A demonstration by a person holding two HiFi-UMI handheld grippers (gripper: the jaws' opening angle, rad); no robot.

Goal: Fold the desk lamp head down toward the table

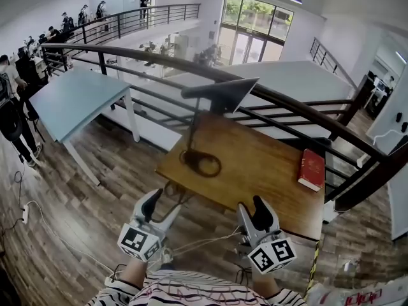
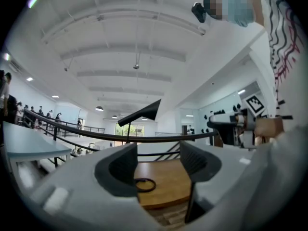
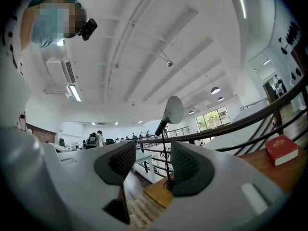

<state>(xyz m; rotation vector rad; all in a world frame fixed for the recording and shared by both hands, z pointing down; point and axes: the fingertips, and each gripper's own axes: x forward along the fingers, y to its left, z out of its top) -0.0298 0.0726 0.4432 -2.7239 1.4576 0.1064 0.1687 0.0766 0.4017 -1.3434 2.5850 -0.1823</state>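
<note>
- Ahead of my left gripper [image 1: 162, 208], the desk lamp [image 1: 220, 95] stands on the table [image 1: 255, 164].
- Ahead-right of my right gripper [image 1: 257, 213] lies the book [image 1: 312, 169]; railing [image 1: 299, 110] behind.

Bright daylit hall, fisheye-warped edges, blurred near jaws.
</note>
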